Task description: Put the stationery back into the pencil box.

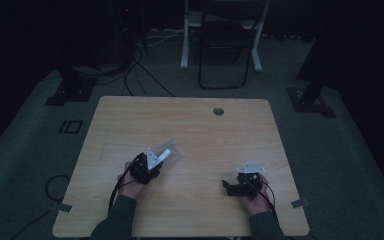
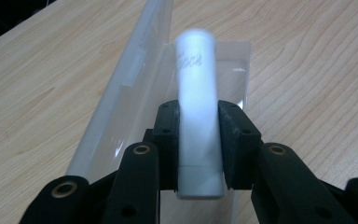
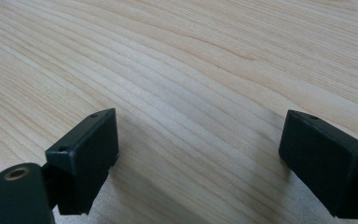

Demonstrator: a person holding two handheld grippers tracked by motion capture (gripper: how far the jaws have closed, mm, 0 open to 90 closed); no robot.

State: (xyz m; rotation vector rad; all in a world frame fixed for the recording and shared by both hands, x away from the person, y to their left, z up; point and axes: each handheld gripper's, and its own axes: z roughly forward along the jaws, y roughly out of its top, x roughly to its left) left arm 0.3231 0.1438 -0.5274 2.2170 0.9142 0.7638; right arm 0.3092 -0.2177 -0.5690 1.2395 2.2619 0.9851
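Observation:
A white tube (image 2: 196, 102) with faint grey print sits clamped between the pads of my left gripper (image 2: 198, 140), its rounded end pointing away from the camera. Beneath and left of it lies a clear plastic case (image 2: 130, 93) with its lid standing open. In the high view the left gripper (image 1: 156, 161) is at the table's left centre with the tube (image 1: 165, 153) poking out over the transparent case (image 1: 172, 150). My right gripper (image 3: 200, 158) hovers low over bare wood, jaws wide apart with nothing between them; it is at the right front of the table (image 1: 228, 186).
The wooden table (image 1: 190, 125) has a round cable hole (image 1: 218, 111) near its far edge. Beyond it on the dark floor stand a folding chair (image 1: 225, 45), cables and stand feet (image 1: 70, 90). Tape tabs mark the front corners.

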